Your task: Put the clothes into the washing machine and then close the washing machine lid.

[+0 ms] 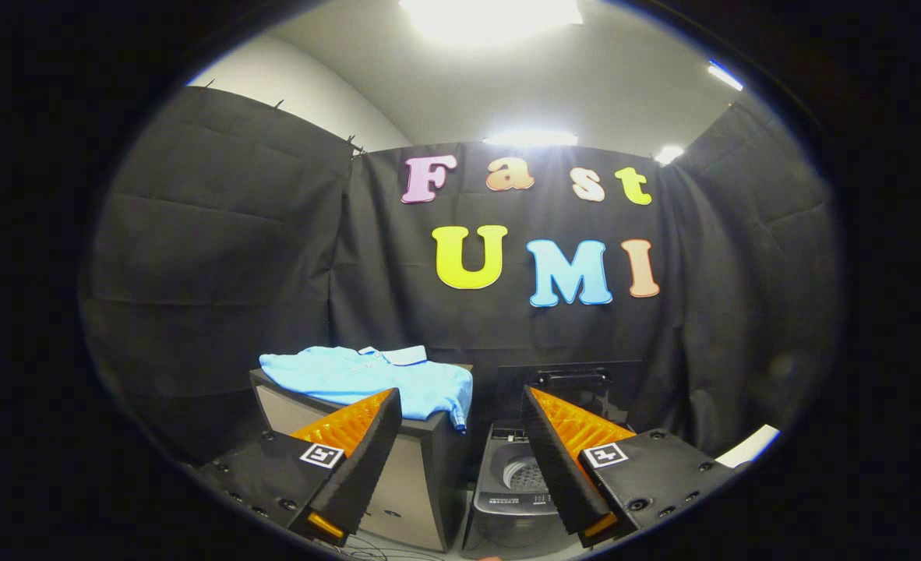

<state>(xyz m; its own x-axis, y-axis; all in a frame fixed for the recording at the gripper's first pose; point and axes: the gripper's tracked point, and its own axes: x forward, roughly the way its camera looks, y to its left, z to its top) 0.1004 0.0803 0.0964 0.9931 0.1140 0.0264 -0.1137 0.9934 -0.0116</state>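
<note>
Gripper view is showing the tongs (460, 409) standing wide apart, holding nothing; both fingers are hanging in air, nothing between them but the scene beyond.

Beyond the fingers, toward the left one, a light-blue polo shirt (371, 378) is lying spread flat on top of a dark cabinet (421, 475), w/ one sleeve drooping over the cabinet's near right corner. Beside the cabinet, beyond and partly behind the right finger, a small top-loading washing machine (511, 487) is sitting lower down; its lid (573, 382) is standing raised at the back and the drum (524, 473) is showing open. Shirt and machine are near each other but apart; the shirt is not touching the machine.

Assessment: task is looking unstarted. Shirt not in drum, lid not closed. Approx. next step is likely a reach to the shirt.

Risks:
- Shirt is lying flat, so the fingers may be pinching only the top layer; garment could unfold, trail, and snag on the cabinet edge during transfer.
- Drum opening is looking small vs. the spread shirt; fabric may be left draped over the rim, and the lid would then be jamming on it.
- Raised lid is standing close behind the opening; a high carry could be knocking it down early.
- Cables are lying on the floor by the cabinet; minor snag hazard.
</note>
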